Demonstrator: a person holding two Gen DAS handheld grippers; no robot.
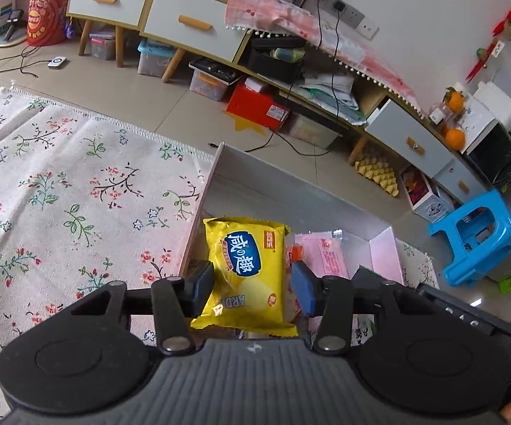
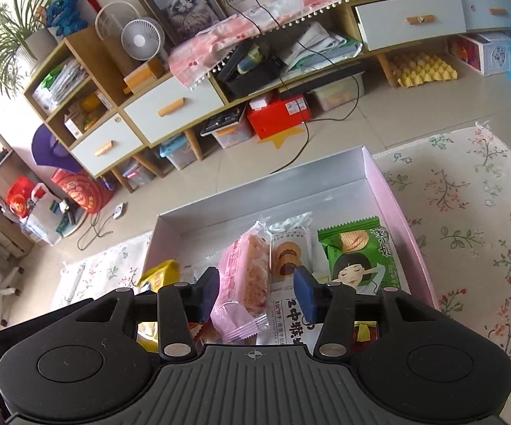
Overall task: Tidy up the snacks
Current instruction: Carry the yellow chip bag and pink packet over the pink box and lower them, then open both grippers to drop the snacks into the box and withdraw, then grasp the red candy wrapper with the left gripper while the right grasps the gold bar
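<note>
Snacks: the packets I am sorting lie in the shallow pink-and-white box point(image 2: 390, 191) on the floral mat point(image 2: 468, 212), right under both my grippers.
My left gripper point(image 1: 252, 285): my jaws pinch the yellow cracker packet point(image 1: 245, 269) by its two long sides; the left pad presses its edge, the right pad sits at the other edge, the packet's top reaching ahead of my fingertips.
My right gripper point(image 2: 257, 292): my jaws stand spread; the pink cake bar point(image 2: 245, 276) lies between them against the left pad, and the right pad stands clear of it, so I hold nothing here.
Just beyond my right pad: a round biscuit packet point(image 2: 291, 248), then a green crisp packet point(image 2: 354, 258) further right, both flat in the box.
Left of my right jaws: a corner of the yellow cracker packet.
Step in hand: by my reckoning I am laying packets side by side in the box, the pink cake bar let go, the yellow one yet to be set down.
Next move calls for: lowering the yellow packet into the bare stretch ahead of my left jaws, flat and square to the box wall, then spreading; my right gripper should lift straight off so it does not drag the bar.
Risk: the soft wrapper may cling to a pad.
</note>
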